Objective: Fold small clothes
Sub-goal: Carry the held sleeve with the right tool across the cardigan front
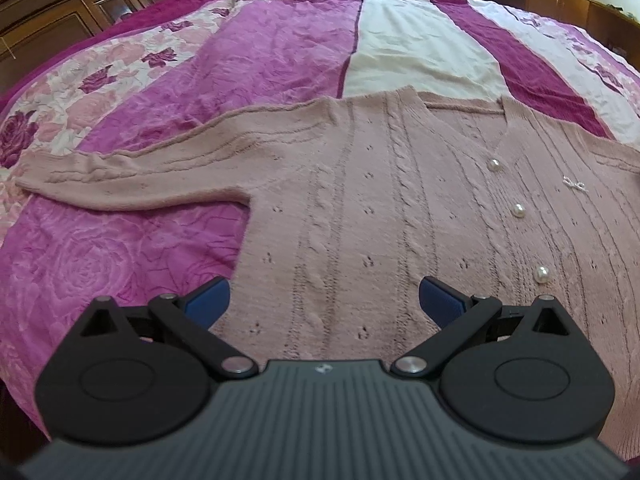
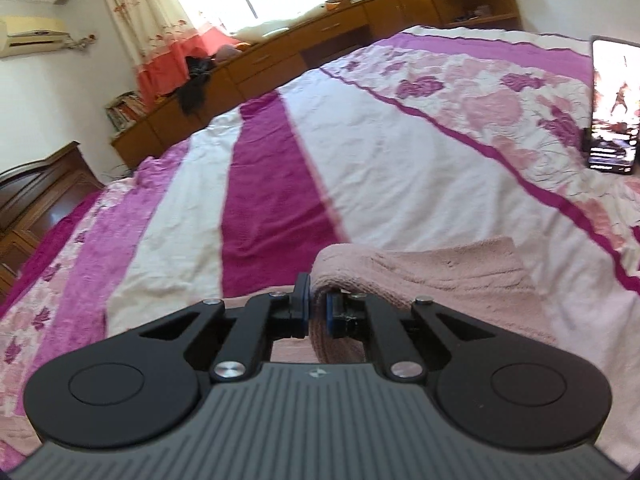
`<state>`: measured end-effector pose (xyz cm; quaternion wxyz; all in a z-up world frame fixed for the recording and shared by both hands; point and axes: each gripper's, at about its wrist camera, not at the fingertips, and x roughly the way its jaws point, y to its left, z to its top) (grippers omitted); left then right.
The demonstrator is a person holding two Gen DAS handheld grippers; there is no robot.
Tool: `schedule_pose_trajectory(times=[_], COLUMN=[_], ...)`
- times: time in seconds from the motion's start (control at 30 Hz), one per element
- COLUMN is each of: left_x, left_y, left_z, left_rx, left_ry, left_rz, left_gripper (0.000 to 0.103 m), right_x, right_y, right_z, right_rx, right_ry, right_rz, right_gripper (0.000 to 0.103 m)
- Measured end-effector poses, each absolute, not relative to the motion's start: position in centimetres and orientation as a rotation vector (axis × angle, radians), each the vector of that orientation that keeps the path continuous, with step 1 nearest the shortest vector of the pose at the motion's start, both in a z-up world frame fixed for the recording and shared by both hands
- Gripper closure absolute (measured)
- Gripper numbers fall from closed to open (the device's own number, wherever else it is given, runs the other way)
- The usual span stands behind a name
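**Cardigan spread on bed, one gripper pinching a fold**

Left wrist view. Pink knitted cardigan [image 1: 360, 184] lies flat, front up, on the striped and floral bedspread [image 1: 256, 52]. One sleeve [image 1: 132, 176] stretches out sideways toward the left edge of the view, its cuff resting on the floral band. V-neck points away from the camera; three pearl buttons [image 1: 519, 210] run down the placket, and a small white bow [image 1: 575, 183] sits just beside them on the right. Cable ribs run lengthwise down the body. Left gripper [image 1: 324, 300] hangs over the lower part of the cardigan body, its blue pads [image 1: 210, 300] set wide apart with nothing between them. Whether the pads touch the knit cannot be told. Dark wooden cabinets [image 1: 60, 12] stand beyond the bed.

Right wrist view. Right gripper [image 2: 318, 312] has its jaws drawn narrow on a thick fold of the same pink knit [image 2: 440, 276]; the fabric bunches up over the fingers and drapes off to the right, onto the bedspread [image 2: 360, 160]. A phone [image 2: 614, 104] with a lit screen stands upright near the right edge of the bed. A low wooden counter [image 2: 320, 36] runs along the far wall under a curtained window [image 2: 168, 16]; an air conditioner [image 2: 32, 36] is mounted at upper left.
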<state>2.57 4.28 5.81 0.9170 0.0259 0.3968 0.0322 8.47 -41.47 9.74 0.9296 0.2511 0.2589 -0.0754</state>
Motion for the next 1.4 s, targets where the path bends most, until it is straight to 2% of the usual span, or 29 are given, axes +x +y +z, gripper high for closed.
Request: schedule_pose_trajectory(times=[0.47,0.9,1.4], left_x=[3.9,4.1,4.1], left_y=[6.1,8.8,12.1], left_z=[8.4,9.2,8.9], left_rx=[0.087,0.06,0.057], left_ry=[0.758,0.735,0.719], left_rz=[0.085,0.127,0.182], left_gripper=[0.0,0.0,0.0], right_x=[11.4,14.1,17.1], right_y=[-32.7,-22.6,-12.5], right_z=[13.5,14.7,8.3], right_rx=[0.536,0.574,0.712], right_ry=[0.502,0.519,0.641], right_rz=[0.045,0.187,0.305], right_gripper=[0.096,0.096,0.095])
